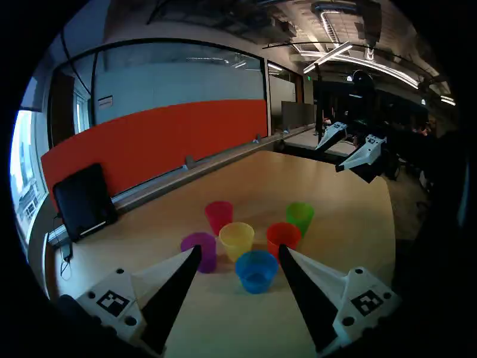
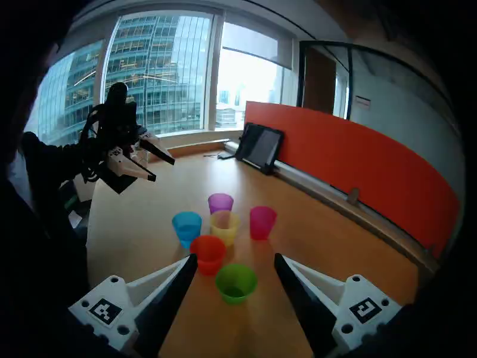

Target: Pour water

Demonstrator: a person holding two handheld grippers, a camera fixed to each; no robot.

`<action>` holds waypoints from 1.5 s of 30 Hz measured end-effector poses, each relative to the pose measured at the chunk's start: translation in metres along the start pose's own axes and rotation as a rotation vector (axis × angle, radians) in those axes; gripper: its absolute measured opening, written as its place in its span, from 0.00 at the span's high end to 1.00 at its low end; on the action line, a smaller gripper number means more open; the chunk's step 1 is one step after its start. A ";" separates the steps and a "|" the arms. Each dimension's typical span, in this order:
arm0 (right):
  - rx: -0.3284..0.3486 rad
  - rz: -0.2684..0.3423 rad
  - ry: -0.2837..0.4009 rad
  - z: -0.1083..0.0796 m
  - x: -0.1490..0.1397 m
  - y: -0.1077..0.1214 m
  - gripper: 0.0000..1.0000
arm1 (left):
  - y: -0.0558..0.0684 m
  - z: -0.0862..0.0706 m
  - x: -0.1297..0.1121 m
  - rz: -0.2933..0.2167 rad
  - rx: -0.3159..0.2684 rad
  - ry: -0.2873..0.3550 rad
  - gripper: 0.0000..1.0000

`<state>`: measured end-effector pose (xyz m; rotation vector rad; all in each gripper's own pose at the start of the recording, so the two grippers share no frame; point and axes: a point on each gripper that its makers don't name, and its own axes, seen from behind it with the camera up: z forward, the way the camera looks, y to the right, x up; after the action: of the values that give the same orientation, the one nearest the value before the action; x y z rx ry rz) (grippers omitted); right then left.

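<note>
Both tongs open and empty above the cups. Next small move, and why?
Probably ease the left tongs forward and down around the blue cup. They are open and hold nothing, and that cup is the nearest one, roughly centred between their tips. The right tongs are likewise open, with the green cup nearest. Which cup holds water I cannot tell.

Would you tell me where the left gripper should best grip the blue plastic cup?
I'd grip the blue plastic cup by its side wall under the rim, coming from the near, free side where the left gripper sits open. It stands upright and widens upward; the yellow plastic cup, purple plastic cup and red plastic cup crowd its far side.
</note>
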<state>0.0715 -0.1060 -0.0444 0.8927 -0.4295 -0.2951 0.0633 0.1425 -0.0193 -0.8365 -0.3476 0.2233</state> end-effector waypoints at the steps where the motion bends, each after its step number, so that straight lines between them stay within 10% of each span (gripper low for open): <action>1: 0.001 -0.001 -0.006 0.002 -0.003 0.000 0.00 | 0.002 0.001 -0.003 -0.001 -0.004 -0.006 0.04; 45: 0.055 -0.010 -0.217 0.058 -0.112 0.000 0.00 | 0.026 0.057 -0.114 -0.023 -0.122 -0.253 0.05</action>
<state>-0.0539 -0.0989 -0.0388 0.9208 -0.6361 -0.3931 -0.0648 0.1610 -0.0284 -0.9265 -0.6125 0.2899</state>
